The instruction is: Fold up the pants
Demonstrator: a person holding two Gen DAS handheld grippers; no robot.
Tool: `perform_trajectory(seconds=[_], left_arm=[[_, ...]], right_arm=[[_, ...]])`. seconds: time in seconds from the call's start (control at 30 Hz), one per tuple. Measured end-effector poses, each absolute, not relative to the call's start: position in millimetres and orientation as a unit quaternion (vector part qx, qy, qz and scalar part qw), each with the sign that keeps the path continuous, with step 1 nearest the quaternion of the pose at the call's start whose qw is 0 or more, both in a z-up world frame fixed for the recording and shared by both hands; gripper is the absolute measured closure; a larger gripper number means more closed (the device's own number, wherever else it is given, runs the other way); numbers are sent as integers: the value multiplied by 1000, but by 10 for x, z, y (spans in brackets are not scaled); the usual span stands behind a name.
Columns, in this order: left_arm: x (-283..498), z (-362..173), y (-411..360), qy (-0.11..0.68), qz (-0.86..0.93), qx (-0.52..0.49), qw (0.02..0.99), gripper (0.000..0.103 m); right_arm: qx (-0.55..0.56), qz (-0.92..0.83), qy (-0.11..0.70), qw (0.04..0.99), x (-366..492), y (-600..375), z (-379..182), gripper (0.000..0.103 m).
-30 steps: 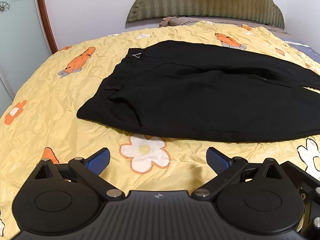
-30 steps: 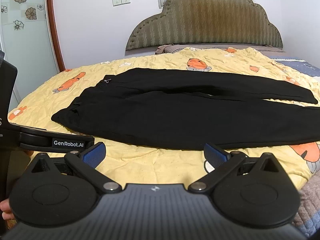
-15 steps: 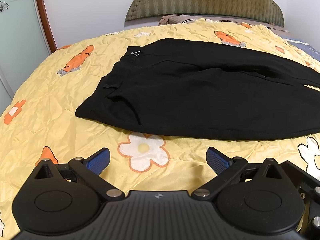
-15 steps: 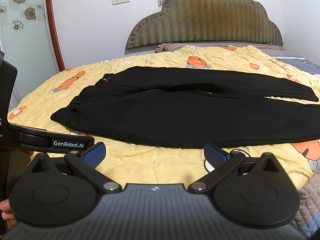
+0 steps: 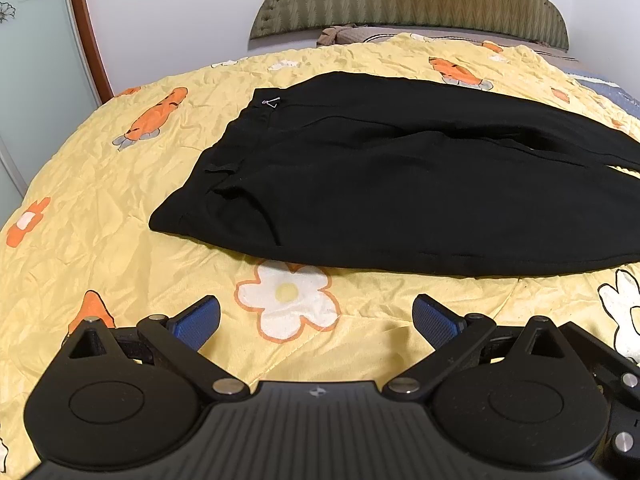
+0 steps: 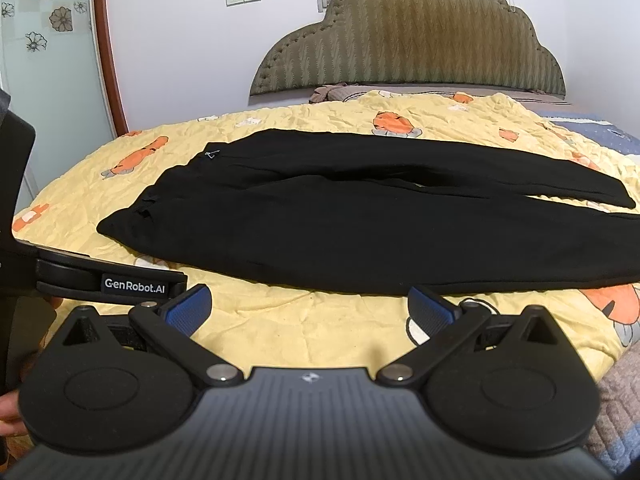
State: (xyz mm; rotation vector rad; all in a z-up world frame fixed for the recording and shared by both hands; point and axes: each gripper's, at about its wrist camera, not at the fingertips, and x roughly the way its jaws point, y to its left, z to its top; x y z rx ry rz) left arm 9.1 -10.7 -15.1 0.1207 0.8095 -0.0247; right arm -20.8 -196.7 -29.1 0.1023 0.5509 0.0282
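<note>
1. A bed covered by a wrinkled yellow quilt (image 5: pixel 100 200) printed with orange carrots and white flowers fills both wrist views from edge to edge.
2. A padded olive-green scalloped headboard (image 6: pixel 408 40) stands against the white wall at the top centre of each frame.
3. A pair of black fabric pants (image 5: pixel 400 184) lies flat across the middle of the quilt, the waistband toward the left of the frame and the two legs running off to the right; in the right wrist view the pants (image 6: pixel 360 216) show the upper leg ending at a cuff near the right edge.
4. The left tongs (image 5: pixel 316 314), black with blue ribbed pads, sit at the bottom of the left wrist frame, spread wide apart and holding nothing, over a white flower print just short of the pants' near edge.
5. The right tongs (image 6: pixel 310 304) are likewise spread apart and empty at the bottom of the right wrist frame, close to the pants' near edge.
6. A black device arm labelled "GenRobot.AI" (image 6: pixel 132 282) juts in from the left edge of the right wrist view.
</note>
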Motion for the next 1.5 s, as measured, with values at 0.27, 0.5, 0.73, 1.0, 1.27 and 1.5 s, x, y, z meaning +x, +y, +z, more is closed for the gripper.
perform_trajectory(seconds=[0.27,0.5,0.73,1.0,1.27,1.5], left_arm=[[108,-160,-106,397,-10,61,916,0],[133,-174,-109,401,-10,62,914,0],[162,-184,-114,403,-9,65,913,0],[300,-150,-136,397,0,86,914,0],[653,23,-72,385,17,87,919,0],[1050,153,27,373,29,88,923,0]], right_arm=[[52,9,282,958,-158,-1982,-296,0],[49,12,283,958,-147,-1978,-300,0],[43,15,278,959,-134,-1976,-285,0],[41,56,273,960,-59,-2089,-240,0],[14,83,231,969,230,-2317,46,0],[-19,126,178,976,784,-2527,385,0]])
